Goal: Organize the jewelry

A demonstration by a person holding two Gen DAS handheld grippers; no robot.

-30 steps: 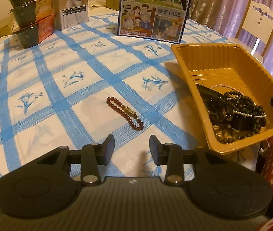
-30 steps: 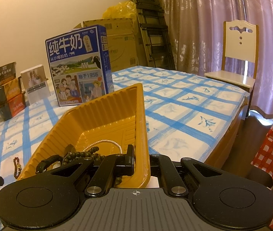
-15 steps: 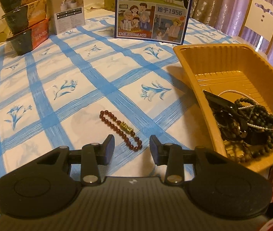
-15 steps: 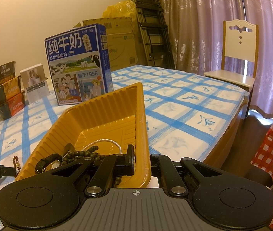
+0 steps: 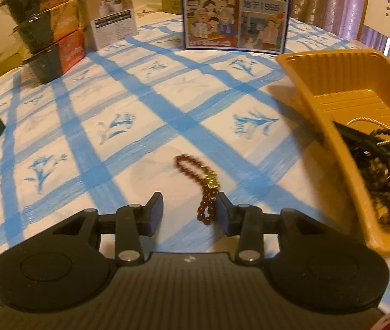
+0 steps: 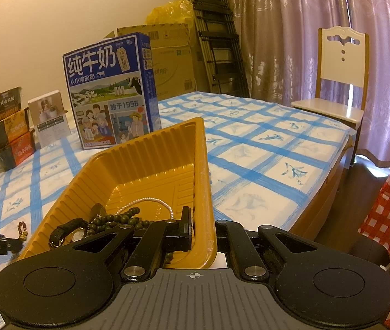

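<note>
Currently, a red beaded bracelet (image 5: 199, 185) with a gold charm is being shown lying on the blue-checked tablecloth (image 5: 118, 104), its near loop reaching in between the fingers of the left gripper (image 5: 190, 209). That loop is being seen close against the right-hand finger (image 5: 224, 214); whether the two are touching cannot be told. A clear gap is being left to the other finger, and the far loop is lying beyond the fingertips. The jaws are being held partly apart, with nothing being gripped.

The right gripper (image 6: 202, 229) is being kept clamped on the near wall of the yellow plastic tray (image 6: 151, 162), one finger inside, one outside. Inside the tray a dark bead necklace (image 6: 118, 220), a pearl strand (image 6: 151, 202) and a black-strapped watch (image 6: 68, 232) are being held in a heap at the near end.

At the table's far side, a blue milk carton box (image 6: 111, 93), a small white box (image 6: 50, 122) and three stacked noodle bowls (image 6: 6, 128) are being displayed. A white chair (image 6: 340, 82) is being shown beside the curtain.
</note>
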